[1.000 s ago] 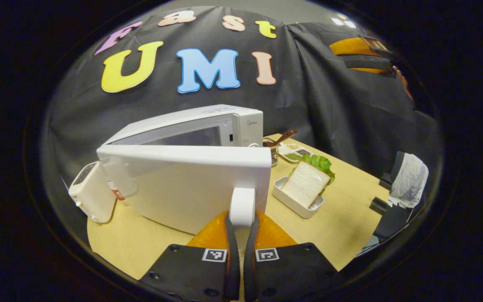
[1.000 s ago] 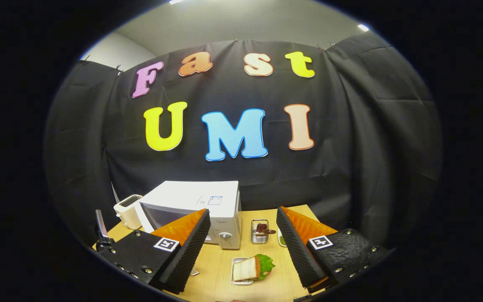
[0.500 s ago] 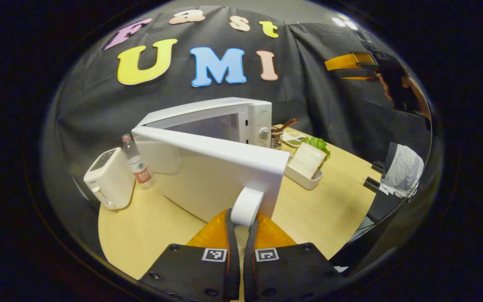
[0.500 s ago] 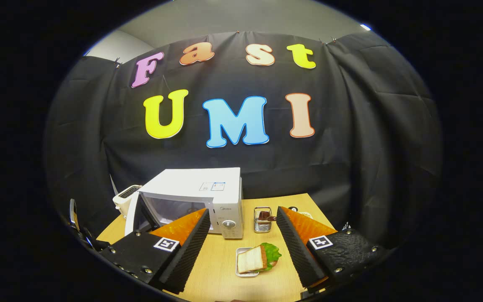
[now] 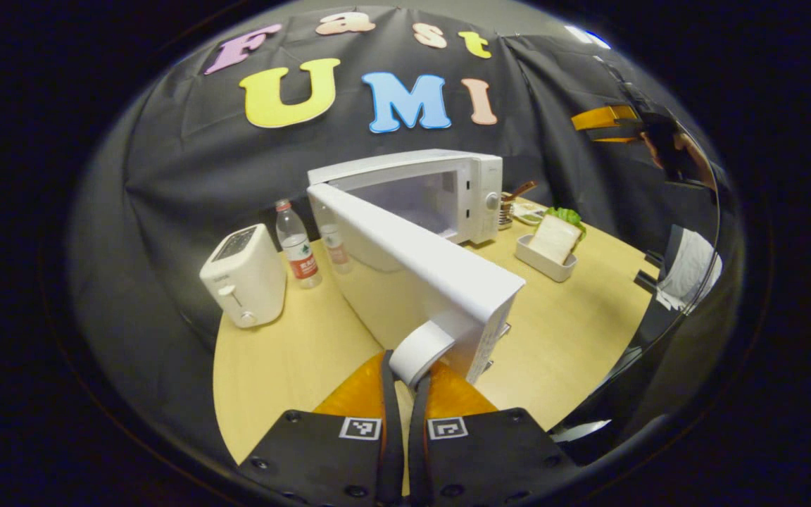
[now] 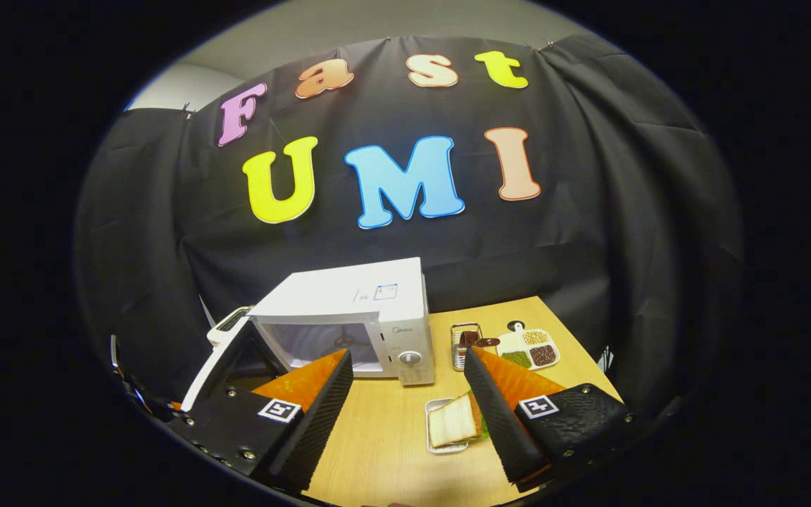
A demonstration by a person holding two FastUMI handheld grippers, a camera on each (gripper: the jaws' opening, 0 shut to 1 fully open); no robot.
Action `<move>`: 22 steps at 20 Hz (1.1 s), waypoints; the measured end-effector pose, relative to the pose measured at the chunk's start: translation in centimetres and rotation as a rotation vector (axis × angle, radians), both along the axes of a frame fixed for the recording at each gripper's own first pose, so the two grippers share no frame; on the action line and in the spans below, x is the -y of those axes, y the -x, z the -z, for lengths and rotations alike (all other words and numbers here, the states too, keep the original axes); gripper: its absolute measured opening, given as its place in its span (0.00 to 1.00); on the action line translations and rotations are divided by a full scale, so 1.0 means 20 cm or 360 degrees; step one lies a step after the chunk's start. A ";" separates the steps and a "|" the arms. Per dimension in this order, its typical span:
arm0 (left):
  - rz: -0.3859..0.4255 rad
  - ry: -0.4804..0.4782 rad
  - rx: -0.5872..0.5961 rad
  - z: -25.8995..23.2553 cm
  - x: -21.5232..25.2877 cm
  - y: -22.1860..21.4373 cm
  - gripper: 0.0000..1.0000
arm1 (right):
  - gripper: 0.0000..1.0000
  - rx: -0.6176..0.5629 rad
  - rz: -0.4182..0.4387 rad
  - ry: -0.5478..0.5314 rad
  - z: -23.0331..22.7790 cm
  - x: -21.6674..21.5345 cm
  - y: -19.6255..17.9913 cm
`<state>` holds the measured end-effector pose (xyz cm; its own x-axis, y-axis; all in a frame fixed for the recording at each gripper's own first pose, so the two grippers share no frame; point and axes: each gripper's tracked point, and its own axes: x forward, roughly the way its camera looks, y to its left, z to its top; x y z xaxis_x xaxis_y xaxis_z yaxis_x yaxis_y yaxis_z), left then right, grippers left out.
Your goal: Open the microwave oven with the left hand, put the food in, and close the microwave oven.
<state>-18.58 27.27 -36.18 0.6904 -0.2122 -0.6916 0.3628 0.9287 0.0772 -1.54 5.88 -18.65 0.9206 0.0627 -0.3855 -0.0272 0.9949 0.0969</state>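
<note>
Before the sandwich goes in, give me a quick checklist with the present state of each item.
1. Left claw shut on the door handle: ok.
2. Microwave door swung wide, cavity exposed: ok.
3. Cavity free of other items: cannot tell; part of the interior is hidden behind the door.
4. Right claw open and holding nothing, ready to grasp: ok.
5. Sandwich sitting in its white tray on the table, between the right claw's fingers but not gripped: ok.
6. Path from tray to the cavity: probably ok; the utensil holder stands off to the right of the microwave.
</note>
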 end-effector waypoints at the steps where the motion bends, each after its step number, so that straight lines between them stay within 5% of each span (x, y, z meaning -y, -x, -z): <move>1: -0.0019 -0.0007 -0.0003 0.00 -0.06 0.00 0.10 | 0.96 -0.0028 0.0002 0.0020 0.04 0.02 -0.02; 9: -0.0068 -0.0028 0.0047 -0.01 -0.16 0.02 0.11 | 0.96 -0.0400 0.0044 0.0016 0.52 0.33 -0.18; 12: -0.0095 0.0007 0.0072 0.00 -0.18 0.01 0.21 | 0.97 -0.0619 0.0099 -0.0060 0.77 0.47 -0.16; 14: -0.0167 0.0044 0.0120 -0.05 -0.24 0.03 0.40 | 0.98 -0.0728 0.0121 -0.0186 0.90 0.51 -0.15; 17: -0.0302 0.0071 0.0138 -0.09 -0.35 0.11 0.92 | 0.98 -0.0822 0.0105 -0.0353 1.05 0.50 -0.14; 18: -0.0346 0.0051 0.0151 -0.10 -0.37 0.13 1.00 | 0.98 -0.0847 0.0087 -0.0383 1.08 0.50 -0.14; 22: -0.0564 0.0038 0.0341 -0.41 -0.39 0.14 1.00 | 0.98 -0.0924 0.0034 -0.0393 1.19 0.49 -0.12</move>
